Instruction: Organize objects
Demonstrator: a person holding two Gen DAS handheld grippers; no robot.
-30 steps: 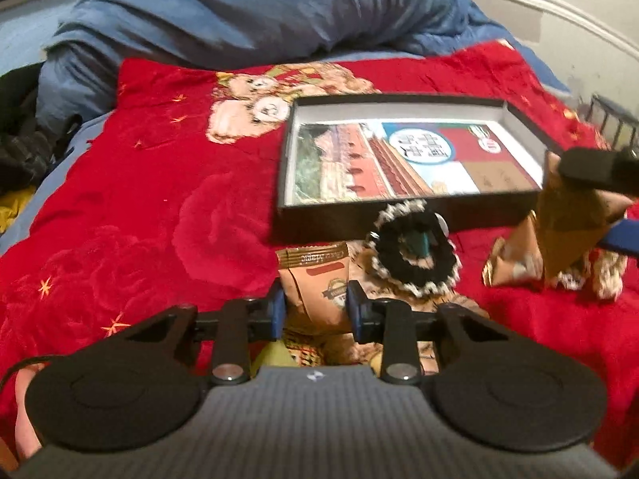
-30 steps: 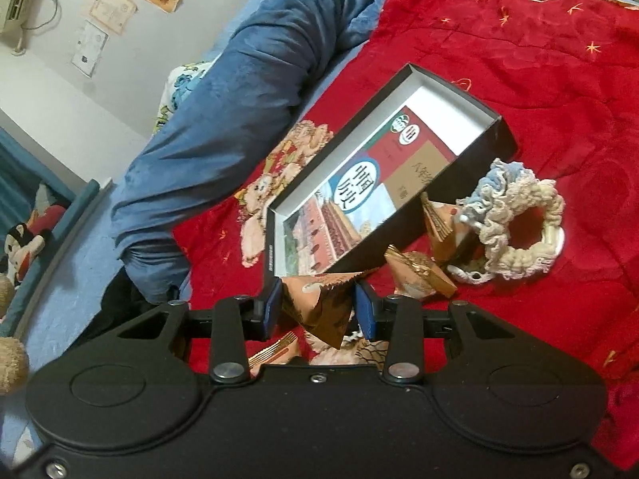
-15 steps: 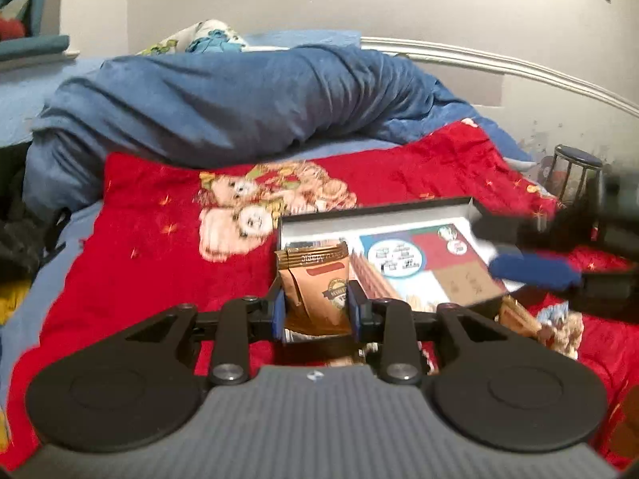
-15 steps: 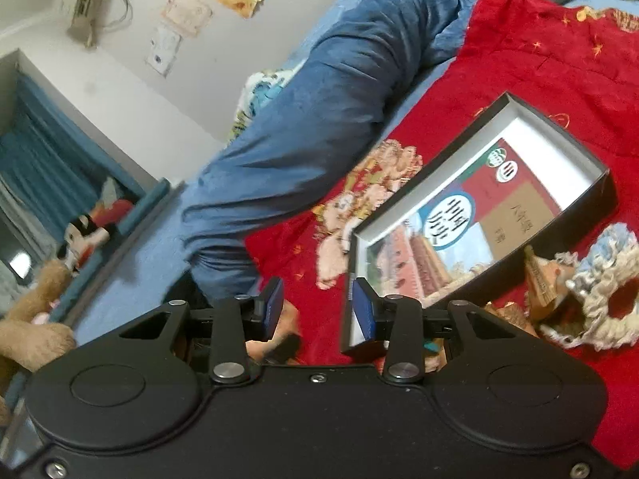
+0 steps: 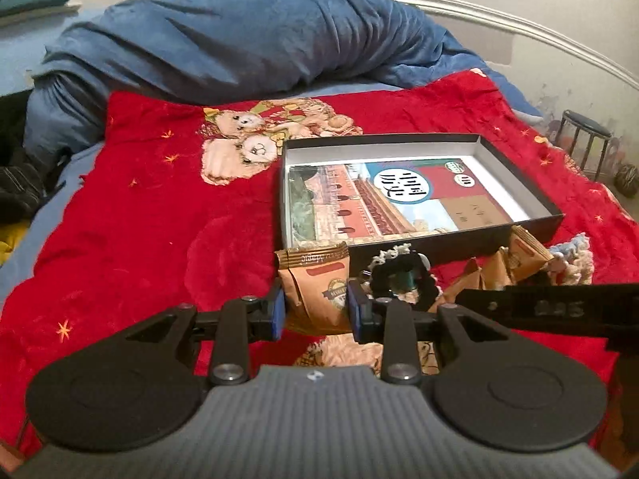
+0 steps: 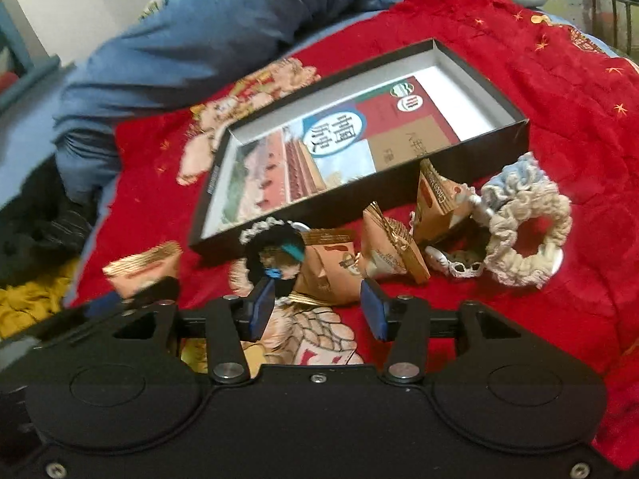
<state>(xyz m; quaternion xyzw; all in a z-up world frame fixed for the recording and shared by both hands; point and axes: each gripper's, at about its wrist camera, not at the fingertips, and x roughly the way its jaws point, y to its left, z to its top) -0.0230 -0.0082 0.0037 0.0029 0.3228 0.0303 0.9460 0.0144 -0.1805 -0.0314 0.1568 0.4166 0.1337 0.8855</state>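
Left gripper (image 5: 315, 309) was clenched on a brown snack sachet (image 5: 317, 287), both blue pads (image 5: 278, 311) pressing its sides, the sachet upright with its crimped top toward the box. It was held just in front of the near wall of the black shallow box (image 5: 519, 181), which lay on the red blanket (image 5: 139, 219) of the bed. Inside the box lay a flat book (image 5: 391, 199) with a palace picture on its cover, filling most of the floor.

Right gripper (image 6: 317, 305) had just been opening; its jaws stood apart with nothing pressed between them. Seen past the gap, another brown sachet (image 6: 331, 269) rested on the blanket, clear of both pads as far as could be judged. In the left wrist view the right gripper's black finger (image 5: 551, 307) crossed the lower right of the frame.

Loose items lay bunched along the box's near wall: a black scrunchie with white trim (image 6: 275, 245), two more sachets (image 6: 393, 249) tilted on edge, one (image 6: 437, 195) leaning against the box, and a cream and pale blue crocheted scrunchie (image 6: 523, 215) to the right, touching the sachets. A small white lace piece (image 6: 459, 265) lay just below it.

A rumpled blue duvet (image 5: 239, 48) was heaped behind the blanket. A dark stool (image 5: 585, 139) stood beyond the bed's far right edge
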